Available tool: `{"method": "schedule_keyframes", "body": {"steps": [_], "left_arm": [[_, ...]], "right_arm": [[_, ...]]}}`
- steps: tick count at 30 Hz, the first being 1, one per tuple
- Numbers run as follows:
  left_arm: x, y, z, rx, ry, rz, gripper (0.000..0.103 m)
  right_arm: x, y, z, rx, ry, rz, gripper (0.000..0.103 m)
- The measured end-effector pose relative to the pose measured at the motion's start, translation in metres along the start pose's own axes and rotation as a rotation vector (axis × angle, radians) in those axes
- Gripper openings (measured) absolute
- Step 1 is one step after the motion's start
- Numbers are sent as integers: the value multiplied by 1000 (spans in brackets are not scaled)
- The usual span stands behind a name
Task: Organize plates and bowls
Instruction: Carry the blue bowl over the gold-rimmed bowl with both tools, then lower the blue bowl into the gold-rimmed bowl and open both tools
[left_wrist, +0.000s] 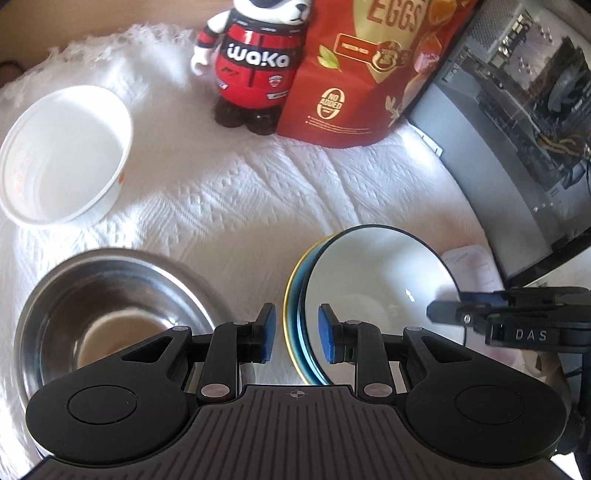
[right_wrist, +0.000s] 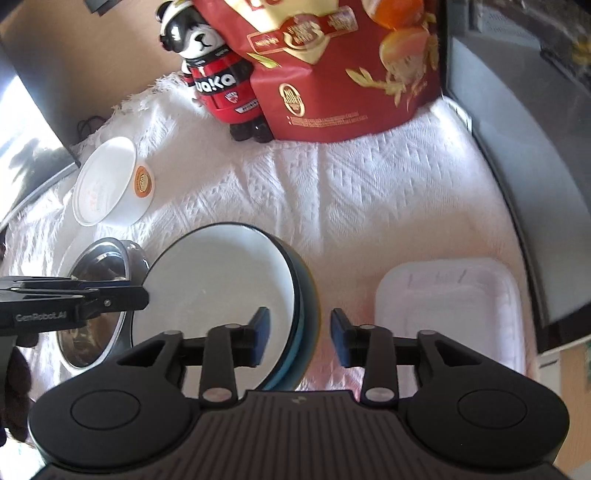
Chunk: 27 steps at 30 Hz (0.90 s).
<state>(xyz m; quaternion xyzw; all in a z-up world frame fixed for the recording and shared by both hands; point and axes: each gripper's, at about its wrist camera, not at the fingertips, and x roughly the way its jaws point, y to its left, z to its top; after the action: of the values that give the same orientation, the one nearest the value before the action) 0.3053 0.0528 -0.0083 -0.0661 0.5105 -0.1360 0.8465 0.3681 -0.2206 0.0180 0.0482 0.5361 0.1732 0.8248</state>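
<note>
The left gripper (left_wrist: 297, 334) is sitting with its jaws parted by a moderate gap, straddling the left rim of the blue bowl (left_wrist: 373, 291); whether the blue pads (left_wrist: 269, 332) are actually pressing the rim cannot be told. The right gripper (right_wrist: 300, 338) is likewise spread, its jaws standing either side of the bowl's right edge (right_wrist: 221, 295), with the outer pad clearly apart from the wall.

The bowl is occupying the lower centre of both views, tilting so its white inside is facing up and toward the cameras, with its teal, yellow-edged outer wall showing along one side. Its near rim is being cut off by the gripper bodies. In the left wrist view the right gripper (left_wrist: 443, 308) is coming in from the right edge, hiding part of the bowl's far side.

The steel bowl (left_wrist: 118, 314) is lying at lower left, partly covered by the left gripper. A white bowl (left_wrist: 66, 155) is resting at upper left on the white cloth (left_wrist: 240, 192). A translucent container (right_wrist: 450, 306) is sitting at lower right, washed out by glare. A panda figure (left_wrist: 258, 62) and a red bag (left_wrist: 369, 66) are standing at the top, both cropped.
</note>
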Motion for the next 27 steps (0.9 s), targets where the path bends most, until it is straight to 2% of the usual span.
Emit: {"method": "schedule_keyframes", "body": {"steps": [4, 6, 9, 12, 14, 17, 20, 23, 27], "left_arm": [[10, -3, 3, 30, -4, 40, 27], [17, -1, 7, 21, 6, 40, 31], [28, 6, 13, -20, 36, 7, 31], [37, 16, 20, -95, 71, -63, 31], [41, 19, 22, -110, 80, -73, 31], [47, 18, 22, -102, 95, -71, 31], [53, 15, 19, -95, 117, -104, 32], [57, 11, 17, -74, 110, -83, 31], [58, 9, 17, -95, 115, -69, 35]], "right_arm": [[10, -7, -7, 52, 36, 22, 42], [17, -11, -9, 75, 55, 31, 42], [27, -16, -12, 125, 84, 61, 44], [39, -20, -12, 175, 116, 102, 44], [47, -21, -12, 195, 142, 127, 44], [57, -21, -13, 211, 174, 160, 44], [62, -19, -12, 213, 192, 202, 43], [63, -16, -9, 185, 198, 198, 43], [63, -14, -7, 151, 201, 196, 43]]}}
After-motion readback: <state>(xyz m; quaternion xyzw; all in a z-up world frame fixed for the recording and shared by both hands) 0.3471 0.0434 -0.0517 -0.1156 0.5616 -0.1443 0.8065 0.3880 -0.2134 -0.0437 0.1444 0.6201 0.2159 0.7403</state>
